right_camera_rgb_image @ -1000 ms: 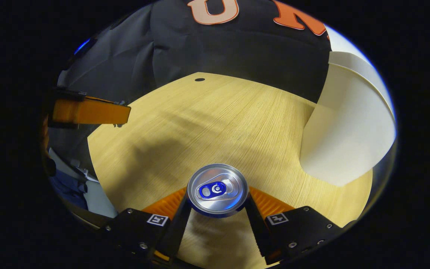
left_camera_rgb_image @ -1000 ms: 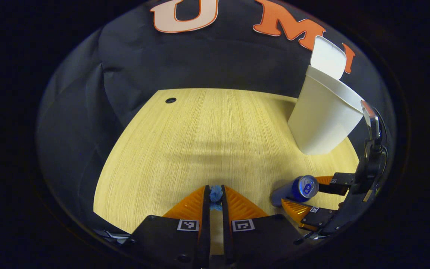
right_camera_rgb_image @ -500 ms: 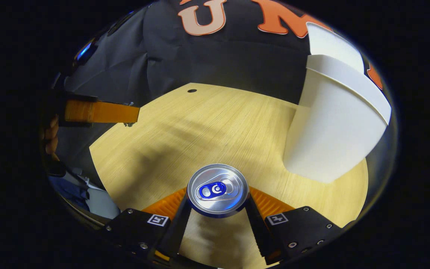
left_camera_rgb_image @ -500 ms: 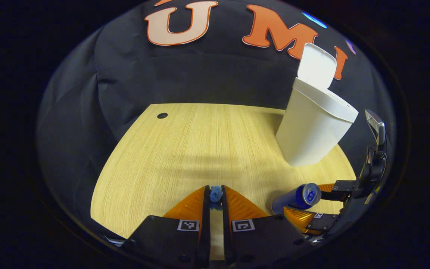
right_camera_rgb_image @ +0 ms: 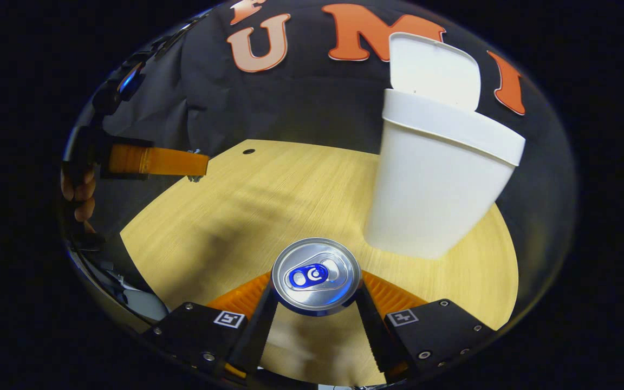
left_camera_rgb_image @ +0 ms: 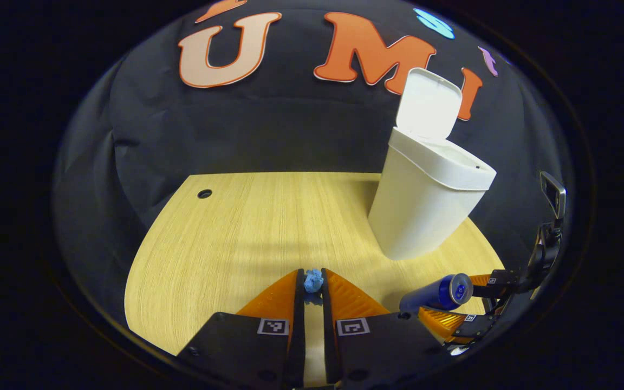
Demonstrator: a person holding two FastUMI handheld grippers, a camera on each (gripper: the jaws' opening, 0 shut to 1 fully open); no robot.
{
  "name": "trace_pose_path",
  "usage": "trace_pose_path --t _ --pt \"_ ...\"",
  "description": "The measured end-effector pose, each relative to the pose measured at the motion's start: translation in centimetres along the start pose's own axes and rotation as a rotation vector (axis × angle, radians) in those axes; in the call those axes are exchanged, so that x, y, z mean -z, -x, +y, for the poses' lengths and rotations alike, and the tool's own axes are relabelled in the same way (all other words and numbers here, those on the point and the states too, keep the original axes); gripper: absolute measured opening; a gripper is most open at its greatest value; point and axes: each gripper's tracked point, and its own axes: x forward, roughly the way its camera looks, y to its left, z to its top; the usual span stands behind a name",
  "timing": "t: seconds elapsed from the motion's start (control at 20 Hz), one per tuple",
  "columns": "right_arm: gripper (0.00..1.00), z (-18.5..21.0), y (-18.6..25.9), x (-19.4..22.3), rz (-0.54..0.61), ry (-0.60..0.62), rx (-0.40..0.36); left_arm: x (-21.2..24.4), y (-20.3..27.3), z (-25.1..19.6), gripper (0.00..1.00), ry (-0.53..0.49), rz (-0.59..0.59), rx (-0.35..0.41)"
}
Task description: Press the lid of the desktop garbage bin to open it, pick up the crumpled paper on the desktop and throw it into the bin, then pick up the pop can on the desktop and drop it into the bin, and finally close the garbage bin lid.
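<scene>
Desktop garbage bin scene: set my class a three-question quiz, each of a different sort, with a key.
1. True or false: the garbage bin lid is shut.
2. The right gripper holds: A) crumpled paper B) pop can C) nothing.
3. Fill in: the left gripper pinches a small blue ____.

Key
1. False; the lid stands raised.
2. B; the pop can sits between its fingers.
3. Crumpled paper.

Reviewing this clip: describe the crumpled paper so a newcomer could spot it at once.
Start at the wooden table with the white bin standing open. The left gripper pinches the crumpled paper at its fingertips. It is a tiny blue wad, unlike the smooth pop can.
</scene>
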Motion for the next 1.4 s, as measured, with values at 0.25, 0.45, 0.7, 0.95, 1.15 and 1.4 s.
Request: trace_pose_path --t 0.25,0.45,0.7,0.95,1.15,1.4 --pt "0.8 -0.2 0.4 -0.6 -0.019 -0.054 0.051 -1.6 -1.1 -2.8 0.18 -0.061 -0.031 0.055" --pt "0.8 -2.1 2.3 0.3 -0.038 -0.09 0.094 -3.8 -1.6 -5.7 0.18 -0.096 -0.067 0.105" --pt "0.8 -4.2 3.5 0.3 -0.048 -0.12 0.133 -6.9 -1.8 -8.9 0.18 -0.1 -0.106 0.161" --pt "0.8 -6.0 4.6 0.7 -0.052 -0.153 0.173 -10.6 -1.5 -11.6 0.18 -0.119 -0.174 0.213" --pt "0.8 -7.4 5.3 1.1 -0.055 -0.179 0.201 -13.6 -1.8 -13.9 0.18 -0.15 -0.244 0.247" --pt "0.8 -8.6 6.3 1.3 -0.062 -0.196 0.233 -16.9 -1.7 -16.8 0.18 -0.176 -0.336 0.294"
